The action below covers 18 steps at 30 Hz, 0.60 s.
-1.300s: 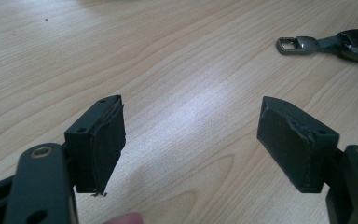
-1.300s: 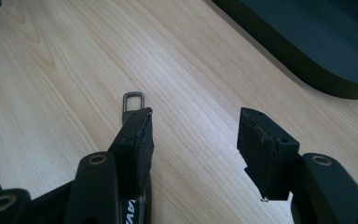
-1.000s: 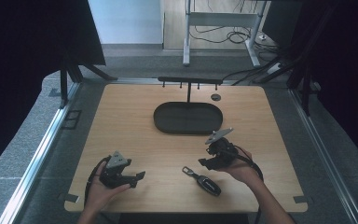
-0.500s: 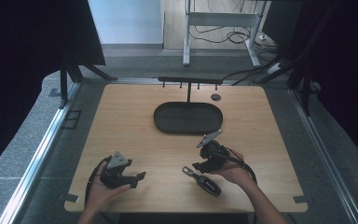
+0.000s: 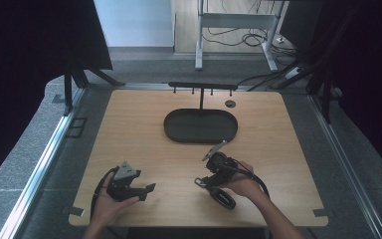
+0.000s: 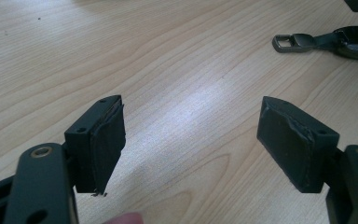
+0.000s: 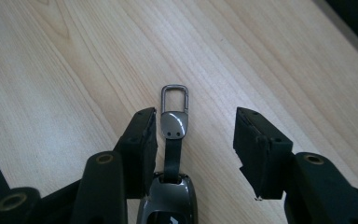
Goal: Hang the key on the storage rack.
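A black key fob (image 5: pixel 223 198) with a short strap and a metal loop (image 7: pixel 174 99) lies flat on the wooden table (image 5: pixel 129 124), front right of centre. My right gripper (image 5: pixel 205 180) is lowered over its strap end. In the right gripper view the strap clasp (image 7: pixel 174 125) lies between the jaws of the right gripper (image 7: pixel 193 135), close beside the left pad and well apart from the right pad. These jaws have just been closing and stand open. My left gripper (image 5: pixel 148 189) rests near the front left, wide open and empty (image 6: pixel 191 135), with the fob (image 6: pixel 356 42) farther off.
A black oval tray (image 5: pixel 201 135) sits at the table's centre back, with a low black rack (image 5: pixel 201 85) on a post behind it. A small dark disc (image 5: pixel 230 103) lies right of the rack. Metal rails (image 5: pixel 45 159) border the table.
My right gripper has moved left and toward the front edge, coming down over the key fob's strap, with its jaws a little narrower. The left gripper has stayed put.
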Each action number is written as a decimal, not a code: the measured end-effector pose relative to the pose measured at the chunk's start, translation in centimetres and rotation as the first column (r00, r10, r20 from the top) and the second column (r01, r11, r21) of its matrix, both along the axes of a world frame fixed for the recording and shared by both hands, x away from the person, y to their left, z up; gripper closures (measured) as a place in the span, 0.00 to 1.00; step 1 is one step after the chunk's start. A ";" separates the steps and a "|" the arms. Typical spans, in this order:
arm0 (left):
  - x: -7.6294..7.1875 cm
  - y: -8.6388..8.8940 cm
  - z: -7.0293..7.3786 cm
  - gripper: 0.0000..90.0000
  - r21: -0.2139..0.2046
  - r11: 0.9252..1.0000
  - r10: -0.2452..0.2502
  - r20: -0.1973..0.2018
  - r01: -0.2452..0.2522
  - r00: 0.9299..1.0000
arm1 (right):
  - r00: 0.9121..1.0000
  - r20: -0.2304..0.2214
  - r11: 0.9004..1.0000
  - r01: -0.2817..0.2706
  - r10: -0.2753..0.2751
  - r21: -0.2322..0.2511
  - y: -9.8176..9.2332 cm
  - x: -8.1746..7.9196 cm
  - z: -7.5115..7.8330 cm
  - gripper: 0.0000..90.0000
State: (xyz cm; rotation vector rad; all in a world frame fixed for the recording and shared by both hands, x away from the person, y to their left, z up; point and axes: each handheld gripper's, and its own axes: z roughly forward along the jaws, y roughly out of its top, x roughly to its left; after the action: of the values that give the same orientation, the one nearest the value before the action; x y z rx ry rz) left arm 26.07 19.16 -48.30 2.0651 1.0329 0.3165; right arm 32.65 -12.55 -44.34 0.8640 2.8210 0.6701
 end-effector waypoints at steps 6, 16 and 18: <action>0.0 0.0 0.0 0.27 -0.003 1.000 0.001 -0.002 -0.001 1.000 | 0.999 -0.041 0.998 -0.011 0.009 -0.055 0.6 0.0 -0.8 0.60; 0.0 0.1 0.0 0.27 -0.006 1.000 0.001 -0.001 -0.001 1.000 | 0.995 -0.103 0.991 -0.028 0.014 -0.131 1.5 -0.1 -2.2 0.67; 0.0 0.0 0.0 0.27 -0.005 1.000 0.000 -0.001 0.000 1.000 | 0.994 -0.110 0.990 -0.033 0.018 -0.138 1.6 -0.1 -2.4 0.68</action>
State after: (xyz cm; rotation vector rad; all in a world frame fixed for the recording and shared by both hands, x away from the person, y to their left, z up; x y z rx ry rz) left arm 26.03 19.21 -48.25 2.0609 1.0337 0.3124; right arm 32.53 -10.95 -46.72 0.8664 2.9367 0.4347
